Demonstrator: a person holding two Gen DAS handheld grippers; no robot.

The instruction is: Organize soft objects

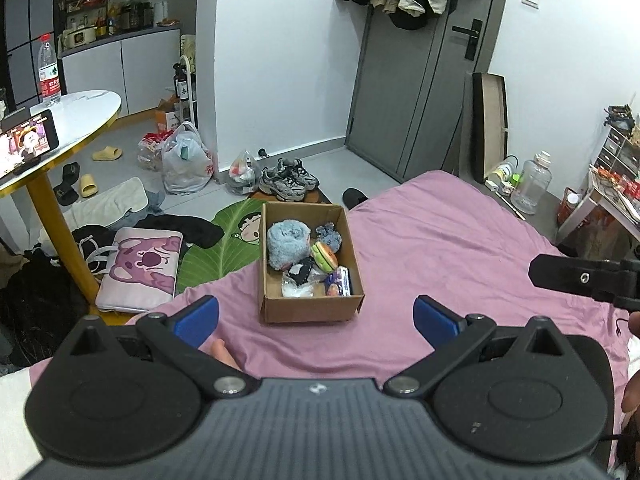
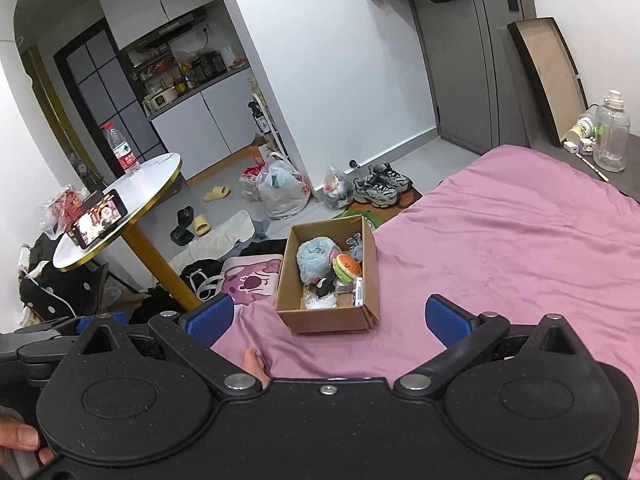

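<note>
An open cardboard box (image 1: 310, 308) sits on the pink bedsheet (image 1: 440, 248) near the bed's left edge; it also shows in the right wrist view (image 2: 326, 318). Inside lie a fluffy blue plush (image 1: 286, 242), a burger plush (image 1: 325, 256), a small grey-blue plush (image 1: 330, 234), a black-and-white item (image 1: 300, 272) and a clear plastic bag (image 1: 298, 289). My left gripper (image 1: 316, 320) is open and empty, just short of the box. My right gripper (image 2: 330, 318) is open and empty, also just short of the box.
A round white table (image 1: 80, 120) with a phone (image 1: 24, 144) and water bottle (image 1: 49, 70) stands left of the bed. The floor holds clothes, slippers, plastic bags (image 1: 186, 160), sneakers (image 1: 288, 180) and a pink cushion (image 1: 140, 272). A bare foot (image 2: 254, 364) rests on the sheet.
</note>
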